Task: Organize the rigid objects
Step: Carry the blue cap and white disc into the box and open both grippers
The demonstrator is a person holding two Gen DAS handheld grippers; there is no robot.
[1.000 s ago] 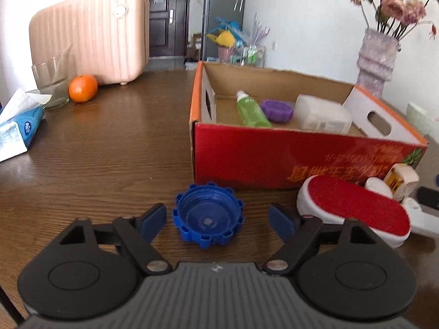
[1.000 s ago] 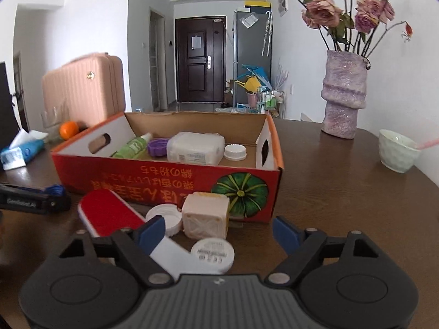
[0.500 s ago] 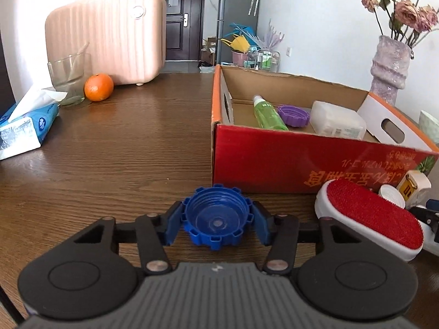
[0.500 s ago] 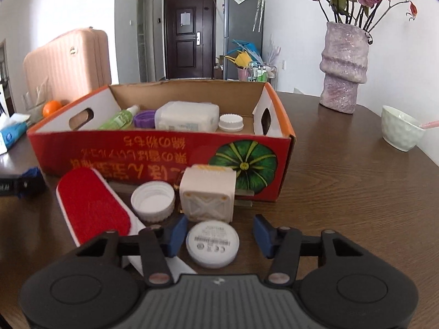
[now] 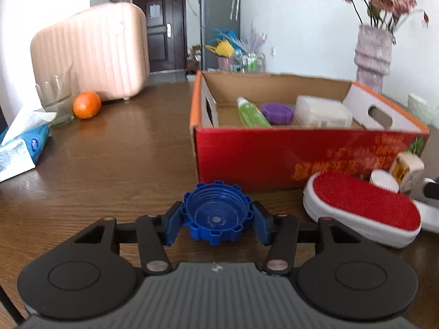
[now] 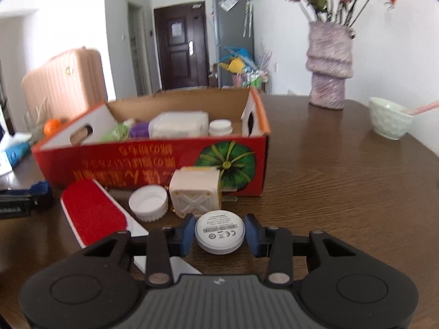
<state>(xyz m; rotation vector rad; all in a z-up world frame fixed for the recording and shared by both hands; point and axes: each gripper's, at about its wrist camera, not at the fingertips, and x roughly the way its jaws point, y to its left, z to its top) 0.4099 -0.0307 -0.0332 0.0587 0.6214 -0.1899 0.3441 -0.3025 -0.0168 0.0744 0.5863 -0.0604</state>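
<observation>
My left gripper (image 5: 217, 223) is shut on a blue ridged bottle cap (image 5: 216, 213), held in front of the red cardboard box (image 5: 301, 153). My right gripper (image 6: 219, 235) is shut on a white round disc (image 6: 219, 231) with a printed label, just in front of the same box (image 6: 153, 161). The box holds a green bottle (image 5: 251, 113), a purple lid (image 5: 277, 113), a white container (image 5: 323, 112) and a white cap (image 6: 220, 127). On the table by the box lie a red lint brush (image 6: 93, 211), a white lid (image 6: 148, 203) and a cream cube (image 6: 194, 192).
A pink suitcase (image 5: 90, 57), a glass (image 5: 56, 98), an orange (image 5: 86, 104) and a tissue pack (image 5: 22, 145) are at the table's left. A vase of flowers (image 6: 329, 65) and a pale green bowl (image 6: 389, 122) stand at the right.
Both grippers went from open to shut: the left closed on the blue cap, the right on the white disc. Both views now sit higher and tilted up.
</observation>
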